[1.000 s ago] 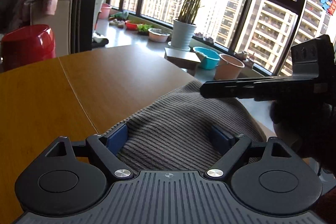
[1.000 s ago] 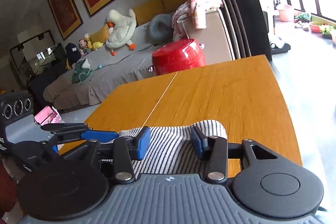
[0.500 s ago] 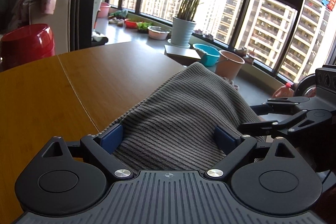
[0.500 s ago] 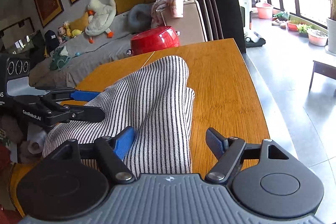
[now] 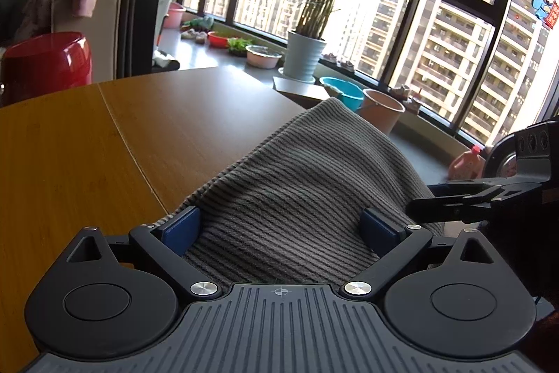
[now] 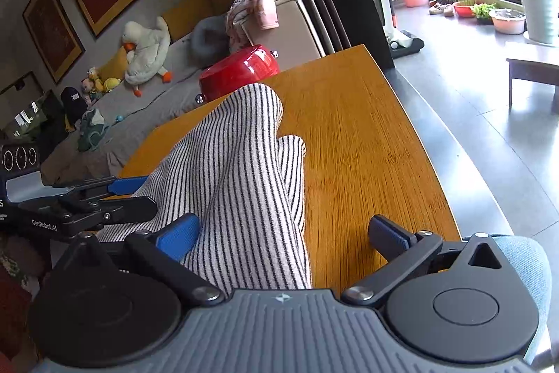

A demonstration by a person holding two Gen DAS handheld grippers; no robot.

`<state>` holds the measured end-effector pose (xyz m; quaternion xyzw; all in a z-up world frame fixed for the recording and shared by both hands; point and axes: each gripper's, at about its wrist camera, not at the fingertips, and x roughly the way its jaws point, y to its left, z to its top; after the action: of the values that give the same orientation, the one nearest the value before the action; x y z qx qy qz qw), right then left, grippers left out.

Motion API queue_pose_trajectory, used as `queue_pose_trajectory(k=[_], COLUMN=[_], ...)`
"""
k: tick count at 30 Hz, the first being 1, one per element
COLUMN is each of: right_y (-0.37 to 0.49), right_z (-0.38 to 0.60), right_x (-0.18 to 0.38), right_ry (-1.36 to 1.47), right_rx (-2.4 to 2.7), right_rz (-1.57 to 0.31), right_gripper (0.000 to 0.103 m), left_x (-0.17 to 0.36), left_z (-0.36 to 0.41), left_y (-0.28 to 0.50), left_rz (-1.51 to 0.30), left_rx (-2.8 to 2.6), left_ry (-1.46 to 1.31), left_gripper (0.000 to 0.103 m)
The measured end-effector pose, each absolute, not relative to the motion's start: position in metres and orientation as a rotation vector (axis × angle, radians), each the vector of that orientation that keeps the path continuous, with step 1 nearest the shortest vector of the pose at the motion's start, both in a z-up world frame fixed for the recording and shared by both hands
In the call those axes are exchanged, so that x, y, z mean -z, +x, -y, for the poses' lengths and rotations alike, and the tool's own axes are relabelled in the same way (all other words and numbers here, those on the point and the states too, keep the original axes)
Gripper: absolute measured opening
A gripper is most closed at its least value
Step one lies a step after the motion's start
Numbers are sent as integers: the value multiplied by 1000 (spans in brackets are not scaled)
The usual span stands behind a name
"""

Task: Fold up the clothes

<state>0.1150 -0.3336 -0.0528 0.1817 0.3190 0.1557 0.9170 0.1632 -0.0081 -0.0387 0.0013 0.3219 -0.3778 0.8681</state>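
- Striped garment (image 6: 241, 184) lies draped over the table (image 6: 367, 163) edge, low centre of both views, running between the blue pads
- Left hand-held gripper (image 5: 283, 226) and right hand-held gripper (image 6: 283, 233) both stand wide open, cloth slack between the pads, clamped by neither
- Red pot (image 6: 241, 72) sits at the table's far end, upper centre, clear of the cloth

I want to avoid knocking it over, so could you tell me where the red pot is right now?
The red pot stands at the table's far edge, just beyond the striped garment; it sits far left in the left wrist view.
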Motion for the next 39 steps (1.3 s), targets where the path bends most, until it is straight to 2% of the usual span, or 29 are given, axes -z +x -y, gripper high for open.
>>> queue_pose_trajectory(k=[10, 16, 22, 23, 27, 28, 30, 31, 39], right_y=[110, 111, 81, 73, 61, 66, 79, 87, 143], right_z=[331, 311, 335, 337, 334, 333, 330, 329, 313], right_x=[56, 49, 40, 39, 49, 53, 58, 59, 44], right_ry=[508, 460, 587, 609, 690, 700, 708, 707, 516], right_rx=[-323, -456, -401, -412, -491, -484, -467, -457, -383], right_rz=[-652, -748, -769, -770, -817, -826, -835, -836, -762], right_gripper=[103, 103, 103, 101, 76, 74, 61, 58, 66], left_x=[39, 40, 41, 41, 40, 40, 39, 38, 35], left_z=[9, 8, 6, 6, 6, 6, 4, 3, -14], left_y=[162, 160, 159, 159, 157, 157, 152, 150, 129], left_rz=[-676, -678, -670, -670, -680, -685, -700, -709, -763], left_rx=[785, 783, 783, 781, 772, 768, 758, 753, 781], left_ry=[-6, -12, -28, -30, -33, -33, -41, -46, -106], left_gripper=[100, 101, 101, 101, 101, 101, 101, 101, 102])
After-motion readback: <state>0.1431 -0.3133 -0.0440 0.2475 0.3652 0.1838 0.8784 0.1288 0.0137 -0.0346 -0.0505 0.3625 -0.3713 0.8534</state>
